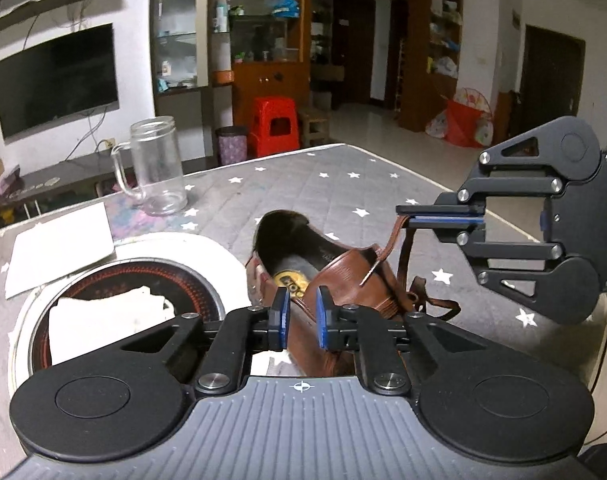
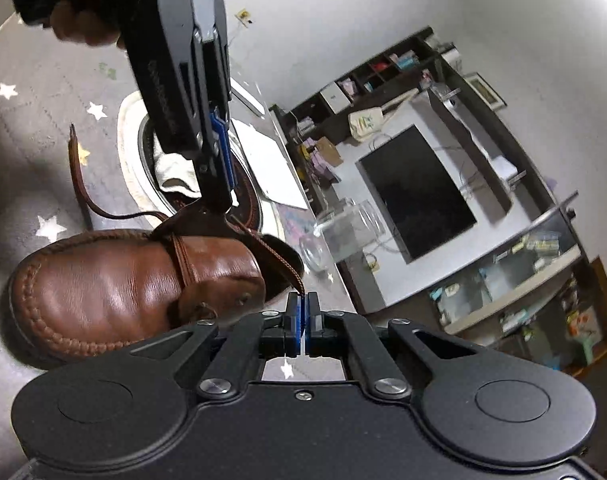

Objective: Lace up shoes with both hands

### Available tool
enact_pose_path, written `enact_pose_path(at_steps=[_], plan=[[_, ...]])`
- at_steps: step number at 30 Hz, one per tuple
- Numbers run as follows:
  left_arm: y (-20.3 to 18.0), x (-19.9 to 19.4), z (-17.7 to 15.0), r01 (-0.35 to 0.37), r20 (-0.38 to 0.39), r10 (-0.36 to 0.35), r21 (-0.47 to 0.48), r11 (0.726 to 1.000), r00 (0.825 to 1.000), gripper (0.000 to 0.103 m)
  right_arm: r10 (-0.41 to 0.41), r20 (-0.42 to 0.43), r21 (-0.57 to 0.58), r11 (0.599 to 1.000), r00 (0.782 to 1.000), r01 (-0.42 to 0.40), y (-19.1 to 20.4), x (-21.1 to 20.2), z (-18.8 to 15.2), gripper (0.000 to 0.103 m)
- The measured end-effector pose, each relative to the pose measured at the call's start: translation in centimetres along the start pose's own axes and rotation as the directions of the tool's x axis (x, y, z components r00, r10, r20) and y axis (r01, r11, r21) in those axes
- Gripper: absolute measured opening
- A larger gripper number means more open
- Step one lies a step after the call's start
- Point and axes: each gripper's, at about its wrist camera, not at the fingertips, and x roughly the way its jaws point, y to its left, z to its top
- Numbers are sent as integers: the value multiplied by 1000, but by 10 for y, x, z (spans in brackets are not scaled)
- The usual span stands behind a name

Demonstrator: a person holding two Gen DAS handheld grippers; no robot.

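Brown leather shoe (image 2: 115,280) seen on grey star-print table cover (image 1: 303,184); glossy upper, thick stitched seam round toe, gold label on insole. Long axis laid across right wrist view, toe toward left, heel opening toward glass mug (image 1: 157,166). Brown leather lace (image 2: 285,266) threaded through eyelets, other end trailed loose on cover. Right gripper (image 2: 302,312) pressed together on lace end, lace drawn taut from shoe. Left gripper (image 1: 302,316) held partly apart at shoe's collar; whether anything is pinched cannot be told.
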Motion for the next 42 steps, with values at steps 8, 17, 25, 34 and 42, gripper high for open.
enact_pose_path(at_steps=[8,17,25,34,42], plan=[[8,-9,-8,28,40,-25,-77,997,999,13,-38,20,-160,986,999,41,21,18,12,2],[13,-10,-9,43,49,-38,-96,994,998,13,-50,20,-259,964,999,53,35,33,14,2],[10,-12,-6,50,50,-46,-84,995,998,14,-40,17,-308,950,999,43,44,41,16,2],[-8,-20,5,78,33,-81,86,993,996,17,16,28,-339,941,999,-6,55,32,22,2],[-17,7,-7,53,-34,-44,317,947,998,18,32,24,-327,945,999,-22,59,27,20,2]])
